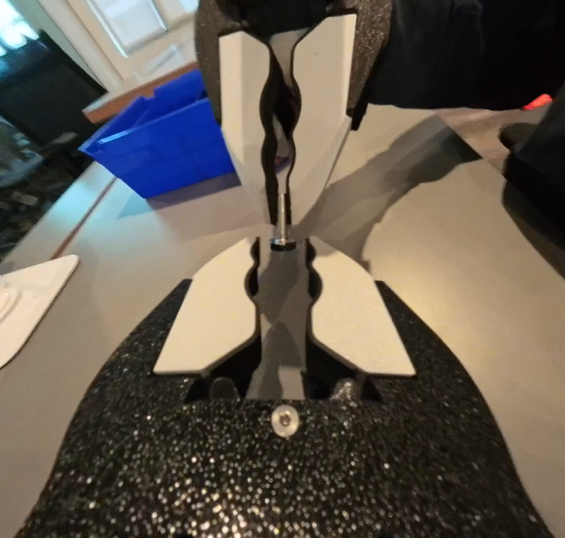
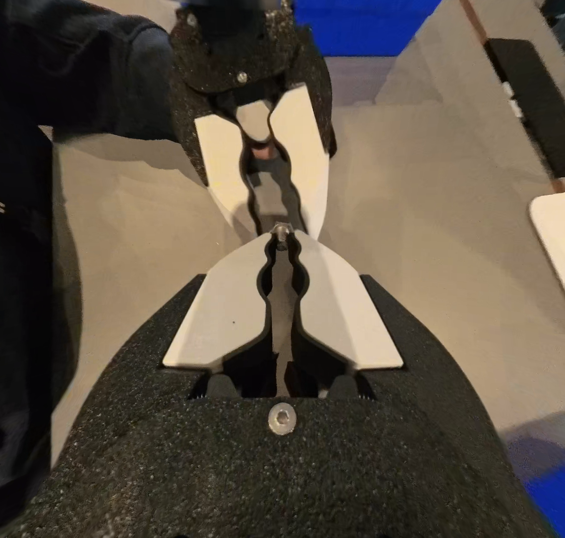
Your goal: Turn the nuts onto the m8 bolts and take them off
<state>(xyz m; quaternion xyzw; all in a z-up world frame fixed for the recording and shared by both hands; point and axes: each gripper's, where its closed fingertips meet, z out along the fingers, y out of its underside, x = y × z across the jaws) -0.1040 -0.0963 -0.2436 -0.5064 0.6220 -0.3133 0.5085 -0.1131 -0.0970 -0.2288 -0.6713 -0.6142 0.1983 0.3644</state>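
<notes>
A smooth beige table (image 1: 428, 278) carries a glossy blue plastic bin (image 1: 171, 156). The right gripper (image 2: 282, 237), white fingers in black glittery housing, pinches a threaded steel bolt (image 1: 283, 214); its hex head (image 1: 280, 244) lies between the spread, untouching left gripper (image 1: 281, 245) fingers.

Blue bin (image 1: 171, 144) on grey desk (image 1: 443, 278), far side. White flat board (image 1: 33, 303) at the desk's edge.

Both grippers are showing black glitter-speckled bodies, left gripper (image 1: 280, 242) and right gripper (image 2: 282, 236). White fingers (image 1: 214, 318) are carrying wavy black inner edges, with one silver screw (image 1: 285, 421) at each base. Person is wearing a dark sleeve (image 2: 76, 74).
</notes>
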